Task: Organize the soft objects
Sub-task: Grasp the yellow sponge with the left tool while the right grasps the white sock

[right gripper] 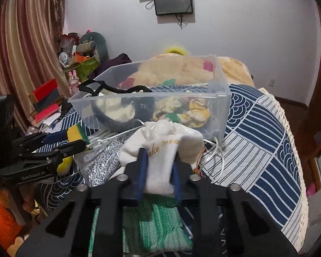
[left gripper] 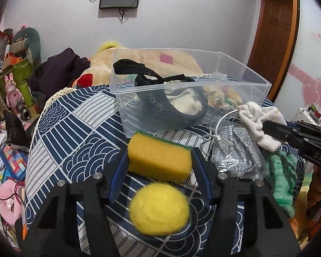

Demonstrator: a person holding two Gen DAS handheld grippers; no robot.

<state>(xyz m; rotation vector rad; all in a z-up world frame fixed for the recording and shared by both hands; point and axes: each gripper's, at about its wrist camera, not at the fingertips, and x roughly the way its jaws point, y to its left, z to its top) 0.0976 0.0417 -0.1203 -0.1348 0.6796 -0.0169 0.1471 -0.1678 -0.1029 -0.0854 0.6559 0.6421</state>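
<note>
Two grippers work a patterned tablecloth (left gripper: 60,132): left gripper (left gripper: 159,160) clamps a yellow sponge (left gripper: 158,158) before the clear bin (left gripper: 235,90); right gripper (right gripper: 159,167) pinches a white pouch (right gripper: 160,147) between its fingers.

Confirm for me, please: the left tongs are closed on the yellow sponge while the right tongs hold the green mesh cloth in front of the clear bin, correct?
Not quite. The right tongs hold the white drawstring pouch, not the green mesh cloth, which lies beneath them, as the right wrist view shows. The rest stands: the left tongs grip the yellow sponge in front of the clear bin.
</note>
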